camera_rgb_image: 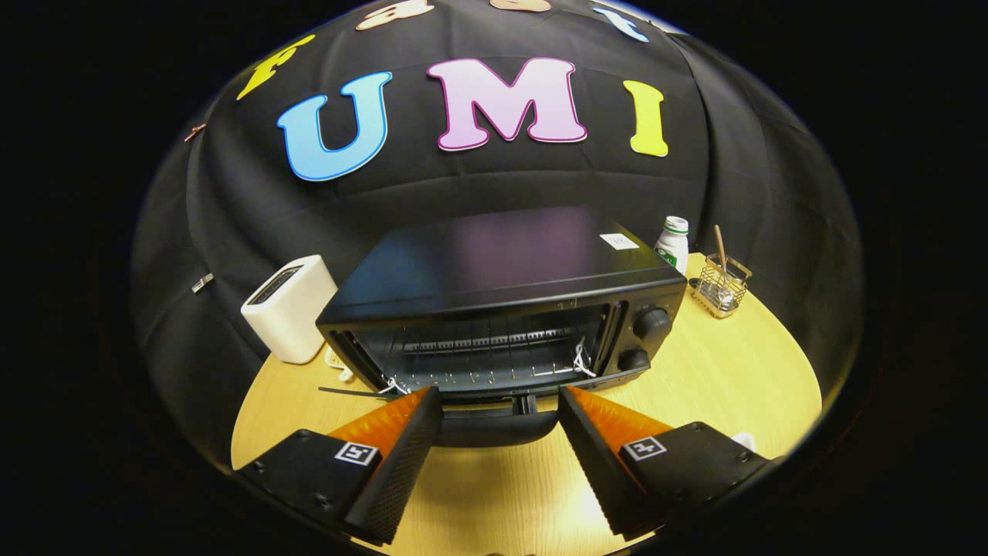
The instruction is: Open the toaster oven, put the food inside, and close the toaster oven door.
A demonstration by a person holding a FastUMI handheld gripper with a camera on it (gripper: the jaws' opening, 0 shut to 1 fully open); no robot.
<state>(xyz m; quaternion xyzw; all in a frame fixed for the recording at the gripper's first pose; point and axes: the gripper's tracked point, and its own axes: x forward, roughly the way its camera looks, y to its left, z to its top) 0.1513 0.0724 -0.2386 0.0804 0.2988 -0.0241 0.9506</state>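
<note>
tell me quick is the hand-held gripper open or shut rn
hand-held gripper: open, holding nothing, fingers either side of the lowered toaster oven door.

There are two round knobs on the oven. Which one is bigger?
The upper knob is bigger. It sits above the smaller lower knob on the toaster oven panel, right of the open oven mouth. The gripper has its jaws open.

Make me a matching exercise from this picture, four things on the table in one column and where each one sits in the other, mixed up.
Things:
1. toaster oven
2. white box
3. wire basket
4. white bottle

Places:
A. left of the oven
B. far right on the table, a stick standing in it
C. just ahead of the open gripper, door down
D. behind the oven's right rear corner

Pairs: 1-C, 2-A, 3-B, 4-D
</note>
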